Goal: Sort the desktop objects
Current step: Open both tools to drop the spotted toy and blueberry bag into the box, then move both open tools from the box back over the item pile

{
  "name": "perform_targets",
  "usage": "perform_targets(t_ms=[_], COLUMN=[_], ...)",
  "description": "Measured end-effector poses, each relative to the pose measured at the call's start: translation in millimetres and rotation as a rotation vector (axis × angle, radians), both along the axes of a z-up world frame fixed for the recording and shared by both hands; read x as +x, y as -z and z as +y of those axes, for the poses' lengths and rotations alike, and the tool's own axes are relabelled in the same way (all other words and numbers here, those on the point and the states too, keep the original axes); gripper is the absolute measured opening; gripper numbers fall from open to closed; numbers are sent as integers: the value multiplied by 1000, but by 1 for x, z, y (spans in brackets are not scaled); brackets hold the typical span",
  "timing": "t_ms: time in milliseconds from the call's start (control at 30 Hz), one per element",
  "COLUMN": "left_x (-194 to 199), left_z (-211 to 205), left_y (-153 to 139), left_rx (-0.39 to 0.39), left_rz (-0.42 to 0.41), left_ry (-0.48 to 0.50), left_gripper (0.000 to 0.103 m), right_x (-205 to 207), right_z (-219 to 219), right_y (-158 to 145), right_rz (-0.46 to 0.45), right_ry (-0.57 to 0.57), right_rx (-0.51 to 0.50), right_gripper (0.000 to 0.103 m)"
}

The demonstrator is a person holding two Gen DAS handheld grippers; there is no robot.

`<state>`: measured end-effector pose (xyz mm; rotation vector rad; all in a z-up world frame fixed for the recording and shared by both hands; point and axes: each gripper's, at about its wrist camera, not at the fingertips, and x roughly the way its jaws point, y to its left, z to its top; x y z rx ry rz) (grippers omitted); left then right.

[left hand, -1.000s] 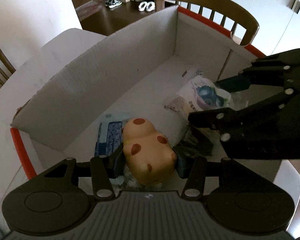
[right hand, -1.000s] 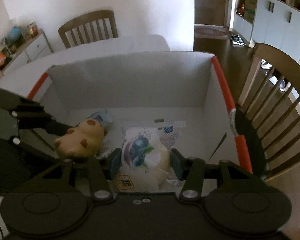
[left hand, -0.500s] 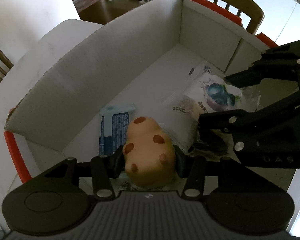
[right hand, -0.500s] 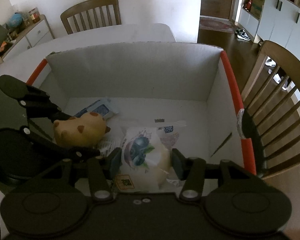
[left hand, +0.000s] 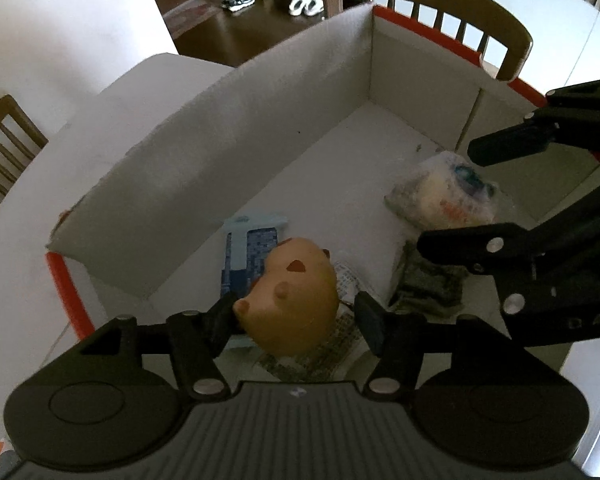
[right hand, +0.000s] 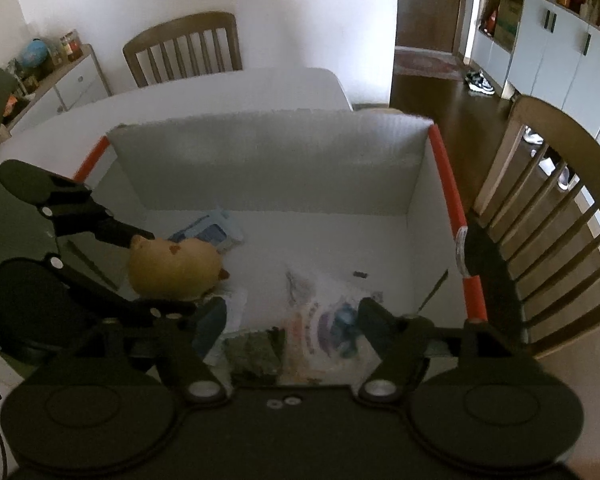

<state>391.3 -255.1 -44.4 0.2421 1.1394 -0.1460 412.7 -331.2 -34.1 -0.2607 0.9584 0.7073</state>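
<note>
inside the white box (left hand: 204,184), the left gripper (left hand: 296,316) is opening around the spotted toy (left hand: 300,300); at three o'clock, the right gripper (right hand: 292,320) is opening over the snack bag (right hand: 324,320).

Dim foreground, daylight glare on wall (right hand: 300,12) at twelve o'clock, fisheye bending at edges, slight motion blur

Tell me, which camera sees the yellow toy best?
The left wrist view: the toy sits close and big between the opening left gripper. The right wrist view shows it smaller, off to the side.
</note>
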Motion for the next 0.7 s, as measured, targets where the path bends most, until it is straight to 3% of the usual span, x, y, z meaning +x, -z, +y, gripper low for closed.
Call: perform_targets(t_ms=[133, 200, 700], left_x=[-9, -7, -48], left_z=[4, -5, 12], left_y=[-9, -8, -40], left_rx=[-9, -7, -89], left_rz=[-18, -27, -114], left_ry=[-8, -7, -52], left_gripper=[67, 76, 78], right_x=[-7, -10, -46], right_z=[-1, -3, -6], right_y=[-13, -19, -60], right_rz=[-27, -38, -114], right_ry=[-8, -13, -42], right_rx=[19, 31, 108], right_gripper=[79, 82, 96])
